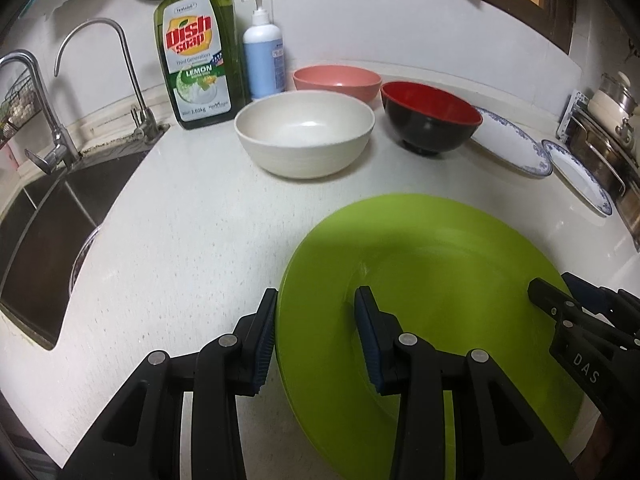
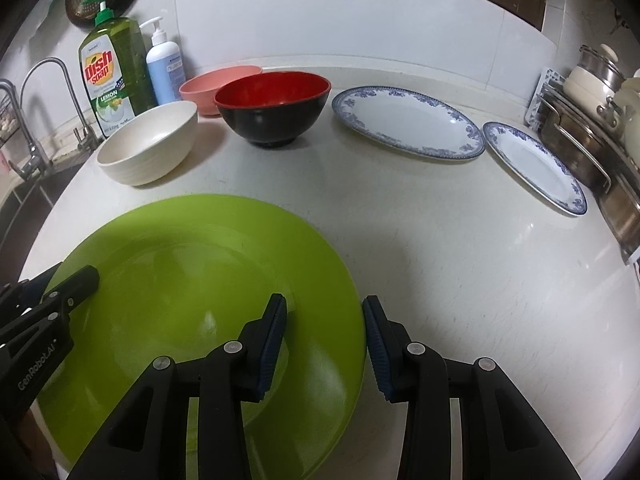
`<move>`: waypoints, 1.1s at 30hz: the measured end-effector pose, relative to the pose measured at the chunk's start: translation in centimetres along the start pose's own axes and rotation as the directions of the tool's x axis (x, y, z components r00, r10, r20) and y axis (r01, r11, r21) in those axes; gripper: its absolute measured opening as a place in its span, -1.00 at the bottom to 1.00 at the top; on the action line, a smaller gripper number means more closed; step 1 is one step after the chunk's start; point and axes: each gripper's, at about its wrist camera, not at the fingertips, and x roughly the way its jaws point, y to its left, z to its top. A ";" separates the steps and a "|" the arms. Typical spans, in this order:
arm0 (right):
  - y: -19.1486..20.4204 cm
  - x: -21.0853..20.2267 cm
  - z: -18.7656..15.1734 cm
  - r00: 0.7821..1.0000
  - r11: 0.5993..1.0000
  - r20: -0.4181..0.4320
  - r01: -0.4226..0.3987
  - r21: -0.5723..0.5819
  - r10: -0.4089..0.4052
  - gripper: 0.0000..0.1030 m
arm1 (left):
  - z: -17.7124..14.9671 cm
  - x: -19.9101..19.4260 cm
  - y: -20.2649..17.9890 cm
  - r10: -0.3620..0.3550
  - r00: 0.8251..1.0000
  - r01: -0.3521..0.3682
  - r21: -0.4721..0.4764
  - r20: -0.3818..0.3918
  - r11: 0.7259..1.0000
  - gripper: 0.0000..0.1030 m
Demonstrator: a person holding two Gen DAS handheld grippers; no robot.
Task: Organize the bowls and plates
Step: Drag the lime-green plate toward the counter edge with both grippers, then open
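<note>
Straddling opposite edges of green plate (image 1: pixel 432 280): left gripper (image 1: pixel 316 340) over its 9 o'clock rim, right gripper (image 2: pixel 326 344) over its 3 o'clock rim, jaws of both spread, one finger inside the rim and one outside. Cannot tell whether pads touch the plate. Flat on white counter (image 2: pixel 460 260), plate at 6 o'clock. Beyond it, at 11 o'clock, cream bowl (image 2: pixel 148 144); at 12, black-and-red bowl (image 2: pixel 274 104), pink bowl (image 2: pixel 208 84) just behind, between the two. At 1 o'clock large blue-rimmed plate (image 2: pixel 408 122), at 2 smaller one (image 2: pixel 534 166) just beside. Behind bowls, dish soap (image 1: pixel 196 52) and pump bottle (image 1: pixel 262 52) by the wall. Sink (image 1: pixel 44 216) with taps (image 1: pixel 48 92) at 9 o'clock; pots (image 2: pixel 588 120) at 3.
</note>
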 end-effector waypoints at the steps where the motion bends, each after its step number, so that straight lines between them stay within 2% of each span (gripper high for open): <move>1: 0.0 0.1 -0.1 1.000 1.000 -0.009 -0.002 0.001 0.002 -0.21 | -0.1 0.1 0.0 -0.001 1.000 0.001 0.000 -0.006 1.000 -0.26; 12: 0.0 0.3 -0.7 1.000 1.000 -0.021 0.006 -0.010 -0.006 -0.21 | -0.7 0.6 -0.2 -0.002 0.999 0.002 0.001 -0.047 1.000 -0.26; 15: 0.0 0.2 -0.6 1.000 1.000 -0.010 0.006 -0.015 -0.006 -0.20 | -0.6 0.5 -0.2 0.027 0.999 -0.027 0.003 -0.034 1.000 -0.23; 16: 0.0 0.1 -0.6 1.000 1.000 -0.008 0.013 -0.012 -0.013 -0.18 | -0.6 0.2 -0.2 0.050 0.999 -0.050 -0.005 -0.019 0.999 -0.18; 18: -0.3 0.0 -0.5 1.000 1.000 -0.006 0.011 -0.002 -0.011 -0.12 | -0.4 -0.2 -0.2 0.063 0.998 -0.063 -0.007 -0.001 0.998 0.25; 20: -0.6 -0.3 -0.3 1.000 1.000 -0.004 0.009 0.022 -0.009 0.09 | -0.1 -0.8 -0.3 0.062 0.998 -0.062 0.000 0.024 0.998 0.27; 22: -0.9 -0.9 -0.1 1.000 0.999 0.014 0.002 0.033 -0.002 0.11 | 0.4 -1.4 -0.5 0.060 0.997 -0.060 0.004 0.042 0.998 0.34; 24: -0.9 -1.3 0.2 1.000 0.999 0.025 0.004 0.032 -0.005 0.11 | 1.2 -1.8 -0.6 0.060 0.997 -0.060 0.006 0.043 0.998 0.54; 26: -1.2 -1.9 0.6 0.999 0.999 0.033 0.004 0.041 -0.005 0.11 | 2.0 -2.3 -1.0 0.043 0.998 -0.044 0.015 0.048 0.999 0.58; 28: -1.5 -2.5 1.0 0.999 0.998 0.043 0.006 0.058 -0.008 0.11 | 3.0 -2.9 -1.4 0.016 0.998 -0.018 0.031 0.062 0.999 0.71; 30: -2.0 -3.5 1.6 0.998 0.997 0.060 0.007 0.074 -0.011 0.17 | 3.9 -3.7 -2.1 -0.012 0.996 0.007 0.050 0.091 0.999 0.87; 32: -2.5 -4.4 2.2 0.996 0.996 0.082 0.019 0.088 -0.026 0.34 | 4.9 -4.6 -3.0 -0.039 0.992 0.030 0.069 0.122 0.997 0.98; 33: -2.7 -4.9 2.4 0.995 0.995 0.095 0.024 0.096 -0.033 0.34 | 5.6 -5.1 -3.5 -0.049 0.989 0.038 0.082 0.140 0.996 1.00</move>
